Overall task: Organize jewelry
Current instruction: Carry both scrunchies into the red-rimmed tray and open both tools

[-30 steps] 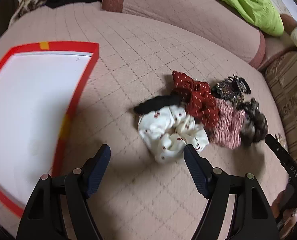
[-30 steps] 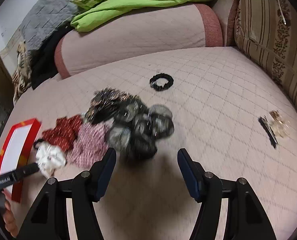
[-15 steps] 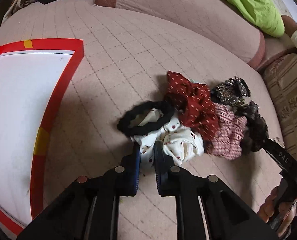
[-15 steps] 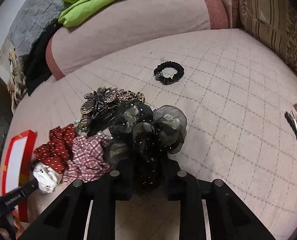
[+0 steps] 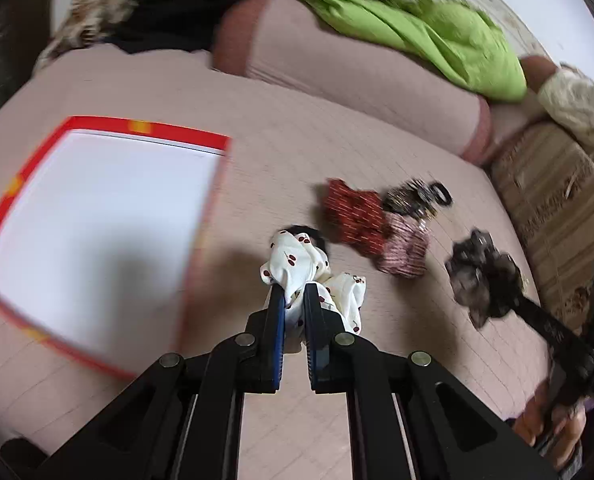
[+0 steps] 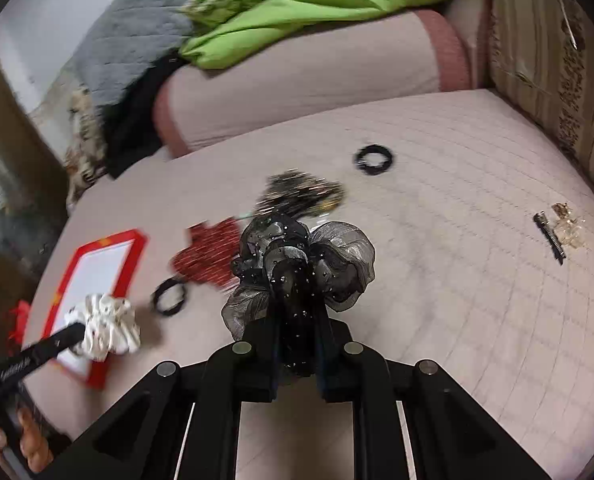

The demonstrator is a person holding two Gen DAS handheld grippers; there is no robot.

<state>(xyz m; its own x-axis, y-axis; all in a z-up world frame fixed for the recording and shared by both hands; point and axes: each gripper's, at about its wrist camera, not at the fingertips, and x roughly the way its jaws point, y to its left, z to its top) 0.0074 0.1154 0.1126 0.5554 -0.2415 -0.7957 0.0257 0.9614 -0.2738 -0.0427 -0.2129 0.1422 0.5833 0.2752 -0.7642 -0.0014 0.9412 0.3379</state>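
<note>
My left gripper (image 5: 293, 294) is shut on a white cherry-print scrunchie (image 5: 297, 266) and holds it above the bed, right of the red-rimmed white tray (image 5: 97, 216). It also shows in the right wrist view (image 6: 109, 326). My right gripper (image 6: 295, 280) is shut on a black sheer bow scrunchie (image 6: 301, 256), lifted off the bed; it shows in the left wrist view (image 5: 483, 276). A red dotted scrunchie (image 5: 353, 208), a pink checked scrunchie (image 5: 405, 248) and a dark beaded clip (image 5: 413, 196) lie on the pink quilted bed (image 5: 297, 144).
A black hair tie (image 6: 169, 298) lies near the tray (image 6: 97, 268), another black tie (image 6: 374, 159) further back. A black pin and gold clip (image 6: 561, 228) lie at the right. A bolster, green blanket (image 6: 297, 4) and striped cushions (image 6: 557, 60) border the bed.
Both grippers have lifted their scrunchies off the pile. The left one has carried the white scrunchie up and towards the tray. The black hair tie is left on the bed.
</note>
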